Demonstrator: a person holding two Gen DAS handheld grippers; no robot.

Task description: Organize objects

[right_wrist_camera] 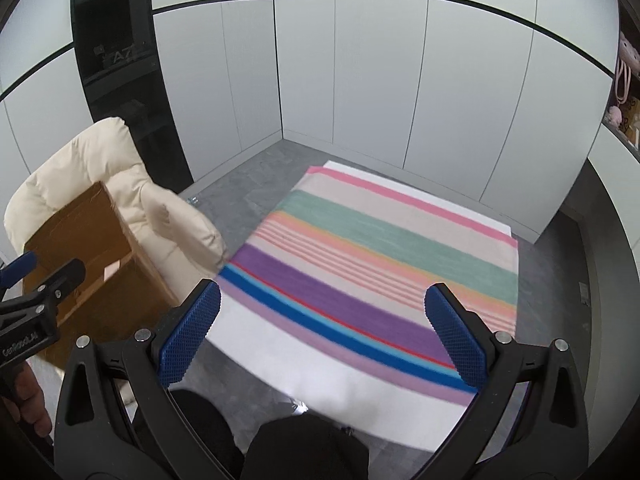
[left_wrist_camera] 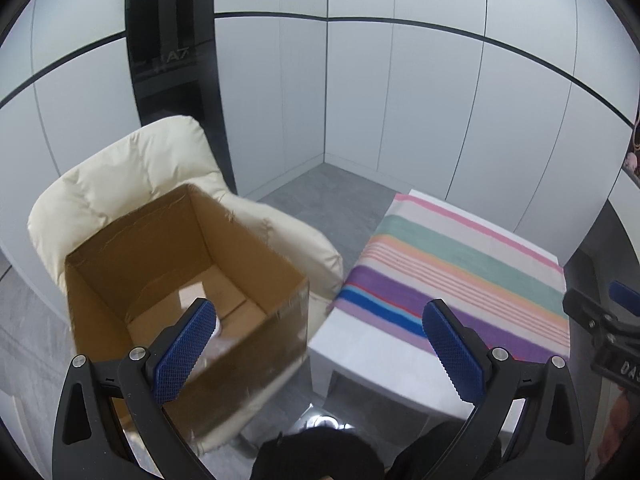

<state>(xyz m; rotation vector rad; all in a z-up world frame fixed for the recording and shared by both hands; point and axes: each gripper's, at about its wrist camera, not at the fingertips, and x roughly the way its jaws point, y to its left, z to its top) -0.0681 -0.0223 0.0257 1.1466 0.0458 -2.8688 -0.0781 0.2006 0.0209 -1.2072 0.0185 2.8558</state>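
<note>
Cardboard box (left_wrist_camera: 176,280) on cream chair (left_wrist_camera: 120,176) left of striped table (left_wrist_camera: 460,264); both tongs, left (left_wrist_camera: 316,340) and right (right_wrist_camera: 322,330), wide, empty; risk: nudged box tipping off soft cushion.

matt cardboard box (left_wrist_camera: 192,264), padded cloth chair (left_wrist_camera: 120,176), striped cloth (left_wrist_camera: 460,272)

My left wrist camera looks forward and down from above, close over the open cardboard box (left_wrist_camera: 184,280) on the cream chair (left_wrist_camera: 120,184), with the striped cloth (left_wrist_camera: 460,272) off to its right. My right wrist camera sits close above that cloth, facing the same wall corner. Both views share box, chair and cloth.
</note>
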